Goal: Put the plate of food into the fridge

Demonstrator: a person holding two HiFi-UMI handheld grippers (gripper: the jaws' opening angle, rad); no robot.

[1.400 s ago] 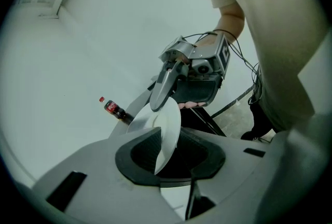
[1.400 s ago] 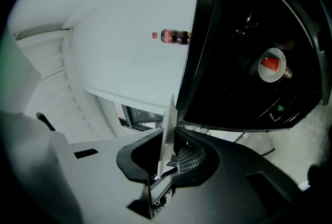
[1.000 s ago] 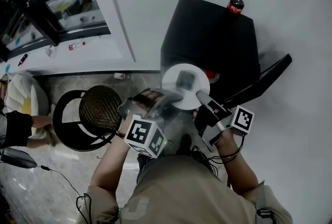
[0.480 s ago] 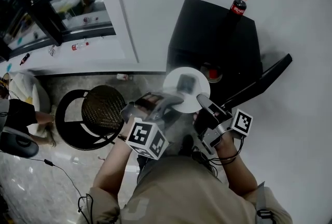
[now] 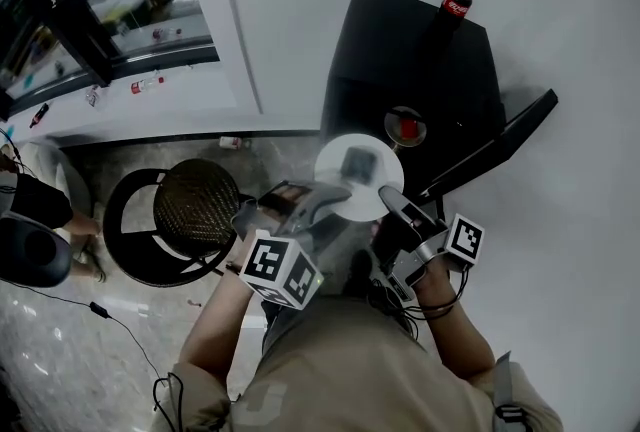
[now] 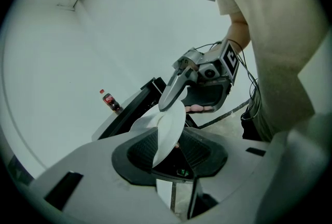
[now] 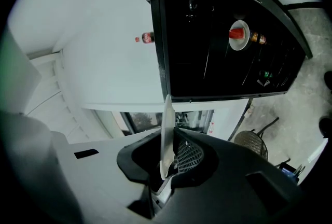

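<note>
A white plate (image 5: 358, 182) with a dark block of food (image 5: 358, 160) hangs in front of the open black fridge (image 5: 410, 60). My right gripper (image 5: 388, 194) is shut on the plate's right rim; its jaws have just been closing, and the plate (image 7: 167, 135) stands edge-on between its pads. My left gripper (image 5: 318, 204) is at the left rim. Its jaws have just been opening: the plate (image 6: 167, 132) leans between them with a gap at one pad. The right gripper (image 6: 179, 85) shows across the plate in the left gripper view.
Inside the fridge sits a small bowl with something red (image 5: 405, 127). A cola bottle (image 5: 455, 4) stands on the fridge top. The fridge door (image 5: 495, 152) hangs open at the right. A round black chair (image 5: 180, 220) stands at the left, near a person (image 5: 30, 210).
Both grippers and the plate have slid slightly toward me, away from the fridge. The bowl with the red thing, half hidden by the plate before, now shows whole.
</note>
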